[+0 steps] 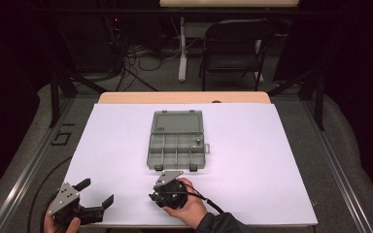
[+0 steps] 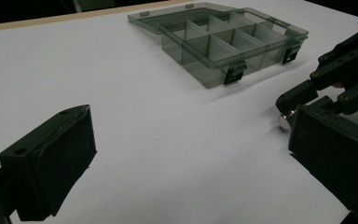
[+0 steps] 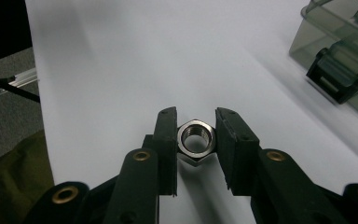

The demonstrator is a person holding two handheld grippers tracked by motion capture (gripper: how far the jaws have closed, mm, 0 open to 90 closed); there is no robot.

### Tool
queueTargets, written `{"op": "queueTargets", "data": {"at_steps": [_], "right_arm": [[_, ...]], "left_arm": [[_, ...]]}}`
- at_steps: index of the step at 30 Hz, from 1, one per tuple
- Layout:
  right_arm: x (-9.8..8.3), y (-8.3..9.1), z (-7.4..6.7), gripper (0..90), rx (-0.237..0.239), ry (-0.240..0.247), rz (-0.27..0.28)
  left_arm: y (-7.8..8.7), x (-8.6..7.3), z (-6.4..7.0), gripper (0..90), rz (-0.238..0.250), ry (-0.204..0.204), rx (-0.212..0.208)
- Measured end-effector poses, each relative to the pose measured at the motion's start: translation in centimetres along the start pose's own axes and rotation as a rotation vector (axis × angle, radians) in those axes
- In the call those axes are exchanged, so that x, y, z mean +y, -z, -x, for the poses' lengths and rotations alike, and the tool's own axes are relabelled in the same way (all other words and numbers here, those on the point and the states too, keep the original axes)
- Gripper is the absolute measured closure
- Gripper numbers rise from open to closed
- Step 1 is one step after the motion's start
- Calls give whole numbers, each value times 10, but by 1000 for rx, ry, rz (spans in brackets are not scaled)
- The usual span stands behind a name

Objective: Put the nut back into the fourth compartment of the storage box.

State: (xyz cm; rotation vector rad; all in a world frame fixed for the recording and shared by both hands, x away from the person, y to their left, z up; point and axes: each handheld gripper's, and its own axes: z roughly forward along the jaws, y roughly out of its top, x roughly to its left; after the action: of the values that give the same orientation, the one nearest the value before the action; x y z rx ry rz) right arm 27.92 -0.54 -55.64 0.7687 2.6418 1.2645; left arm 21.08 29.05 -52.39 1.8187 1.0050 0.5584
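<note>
Tool [image 3: 196, 140] hiding nut's [image 3: 196, 138] flanks.

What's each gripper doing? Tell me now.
Left gripper: open, holding nothing.
Right gripper: shut on the hex nut.
</note>
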Motion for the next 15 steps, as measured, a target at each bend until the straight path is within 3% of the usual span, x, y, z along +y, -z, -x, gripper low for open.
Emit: {"op": "queueTargets", "data": {"at_steps": [10,15], "right_arm": [[6,23,9,704,-15,-9,55],[6,28,10,704,-19,-9,54]], "left_arm": [[0,0,1,6,2,2,2],[-1,0,1,6,3,7,0]]}}
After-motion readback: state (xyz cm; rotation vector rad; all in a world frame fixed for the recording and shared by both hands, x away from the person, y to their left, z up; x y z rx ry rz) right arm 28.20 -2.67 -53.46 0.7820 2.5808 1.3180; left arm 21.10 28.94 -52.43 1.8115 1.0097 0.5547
